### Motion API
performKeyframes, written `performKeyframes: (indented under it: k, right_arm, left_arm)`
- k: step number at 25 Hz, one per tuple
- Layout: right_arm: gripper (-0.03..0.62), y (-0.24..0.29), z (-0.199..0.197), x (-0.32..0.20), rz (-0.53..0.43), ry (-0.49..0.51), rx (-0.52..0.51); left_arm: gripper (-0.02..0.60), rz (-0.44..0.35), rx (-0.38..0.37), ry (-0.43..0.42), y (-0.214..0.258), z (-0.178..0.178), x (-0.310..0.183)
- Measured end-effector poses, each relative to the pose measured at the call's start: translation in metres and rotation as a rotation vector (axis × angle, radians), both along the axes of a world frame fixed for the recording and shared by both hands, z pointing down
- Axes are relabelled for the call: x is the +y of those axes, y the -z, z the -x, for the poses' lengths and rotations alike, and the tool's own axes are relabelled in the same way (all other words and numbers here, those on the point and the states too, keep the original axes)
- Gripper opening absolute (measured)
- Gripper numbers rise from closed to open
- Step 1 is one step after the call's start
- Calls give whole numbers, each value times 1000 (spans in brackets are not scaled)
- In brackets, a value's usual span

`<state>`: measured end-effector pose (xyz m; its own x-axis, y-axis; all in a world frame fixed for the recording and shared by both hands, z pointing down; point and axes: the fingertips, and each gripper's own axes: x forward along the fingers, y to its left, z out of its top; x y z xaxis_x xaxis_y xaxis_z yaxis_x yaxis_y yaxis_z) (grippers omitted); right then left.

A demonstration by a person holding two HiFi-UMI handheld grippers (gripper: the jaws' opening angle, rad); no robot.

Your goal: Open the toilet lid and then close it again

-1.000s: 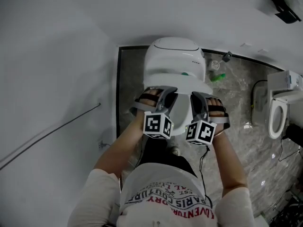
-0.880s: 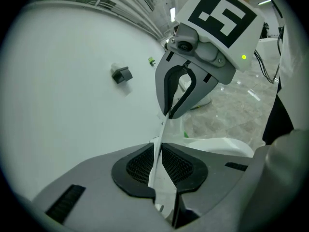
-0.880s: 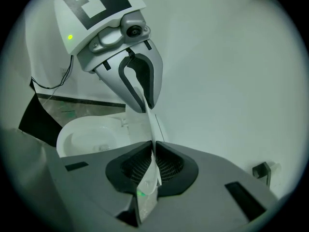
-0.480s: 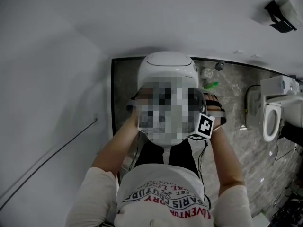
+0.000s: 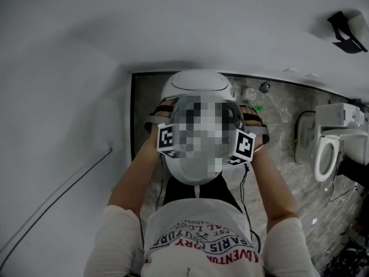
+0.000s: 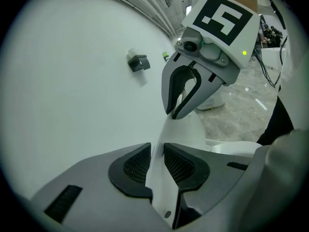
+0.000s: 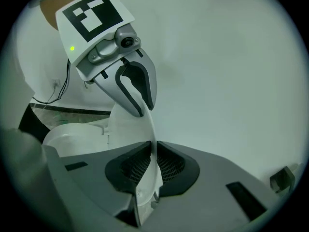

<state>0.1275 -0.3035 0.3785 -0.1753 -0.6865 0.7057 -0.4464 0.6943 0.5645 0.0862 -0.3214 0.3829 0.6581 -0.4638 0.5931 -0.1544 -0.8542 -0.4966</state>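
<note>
The white toilet lid (image 5: 193, 173) is lifted off the bowl, in front of the tank (image 5: 196, 81); a mosaic patch covers most of it. My left gripper (image 5: 163, 113) holds its left edge and my right gripper (image 5: 249, 119) its right edge. In the left gripper view the lid's thin rim (image 6: 183, 124) runs between the pads of my left gripper (image 6: 155, 161), whose jaws have just been opening wider with the rim still touching the pads. In the right gripper view my right gripper (image 7: 154, 161) is shut on the opposite rim (image 7: 128, 124).
A white wall (image 5: 69, 97) with a thin cable (image 5: 63, 189) stands close on the left. Grey marble floor (image 5: 277, 160) spreads to the right, with a second toilet (image 5: 326, 154) at the right edge. Small items, one of them green (image 5: 256, 107), lie beside the tank.
Both grippers have moved toward the tank with the lid between them. The lid has swung further up, and the two marker cubes now sit wider apart.
</note>
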Motion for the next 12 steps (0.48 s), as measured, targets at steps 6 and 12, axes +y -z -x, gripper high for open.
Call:
performKeyframes:
  k: [6, 12]
  right_arm:
    - [31, -7, -8, -29, 7, 31, -35]
    - [32, -12, -12, -51, 23, 43, -74]
  left_arm:
    - [92, 17, 2, 70, -8, -8, -30]
    - [101, 34, -8, 107, -14, -12, -54]
